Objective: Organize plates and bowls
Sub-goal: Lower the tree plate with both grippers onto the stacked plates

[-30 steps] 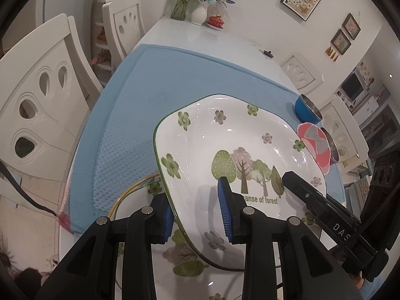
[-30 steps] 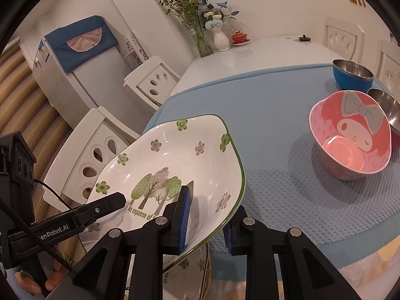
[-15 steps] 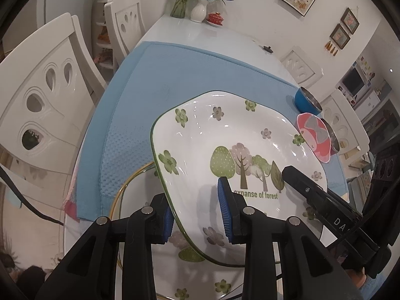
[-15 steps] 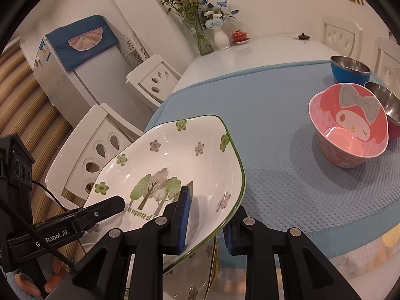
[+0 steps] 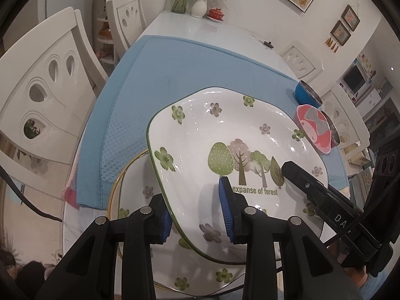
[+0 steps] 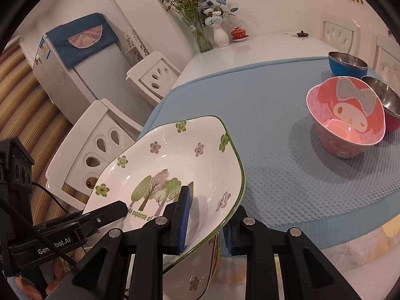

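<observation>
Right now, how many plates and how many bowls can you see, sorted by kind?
Square white ceramic plates with tree and flower prints: 2, one held up, one under it with a gold rim.
Pink cartoon bowl: 1.
Metal bowls: 2, one blue outside, one dark red outside.
Total: 5 dishes.

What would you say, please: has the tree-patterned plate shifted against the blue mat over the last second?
Yes, slightly: the tree-patterned plate has drawn back toward the blue mat's near edge, away from the pink bowl.

Plate (image 5: 225,150): "expanse of forest". Left tool (image 6: 82,227): "Gen…bot.AI".
</observation>
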Demonstrator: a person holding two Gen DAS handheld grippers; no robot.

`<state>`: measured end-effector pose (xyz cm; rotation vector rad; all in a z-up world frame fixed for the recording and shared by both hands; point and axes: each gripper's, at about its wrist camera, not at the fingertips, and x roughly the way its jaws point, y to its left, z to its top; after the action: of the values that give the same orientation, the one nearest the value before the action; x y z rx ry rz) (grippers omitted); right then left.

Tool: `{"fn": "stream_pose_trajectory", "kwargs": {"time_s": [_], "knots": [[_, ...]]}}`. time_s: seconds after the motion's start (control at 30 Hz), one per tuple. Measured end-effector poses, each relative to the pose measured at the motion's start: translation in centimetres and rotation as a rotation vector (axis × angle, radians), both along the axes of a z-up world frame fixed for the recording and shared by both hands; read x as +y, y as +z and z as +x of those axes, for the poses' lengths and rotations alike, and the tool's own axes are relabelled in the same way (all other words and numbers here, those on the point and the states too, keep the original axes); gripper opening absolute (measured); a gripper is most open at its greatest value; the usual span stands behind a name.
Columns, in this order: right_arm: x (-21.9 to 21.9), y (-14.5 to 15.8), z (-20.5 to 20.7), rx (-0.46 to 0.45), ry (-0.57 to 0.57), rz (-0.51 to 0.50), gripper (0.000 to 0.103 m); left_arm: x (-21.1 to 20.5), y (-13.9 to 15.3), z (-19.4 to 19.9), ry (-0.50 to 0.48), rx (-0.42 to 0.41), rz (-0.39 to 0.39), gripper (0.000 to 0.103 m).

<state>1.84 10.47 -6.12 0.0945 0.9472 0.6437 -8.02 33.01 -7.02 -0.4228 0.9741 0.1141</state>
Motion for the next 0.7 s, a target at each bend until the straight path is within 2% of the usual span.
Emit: {"fn": "stream_pose_trajectory", "kwargs": {"time_s": [0.7], "knots": [[0.8,-0.7,-1.3,0.021,0.019,-0.026,0.022,0.2,-0.5,-1.9,0.012,0.030,-0.013,0.029]]}}
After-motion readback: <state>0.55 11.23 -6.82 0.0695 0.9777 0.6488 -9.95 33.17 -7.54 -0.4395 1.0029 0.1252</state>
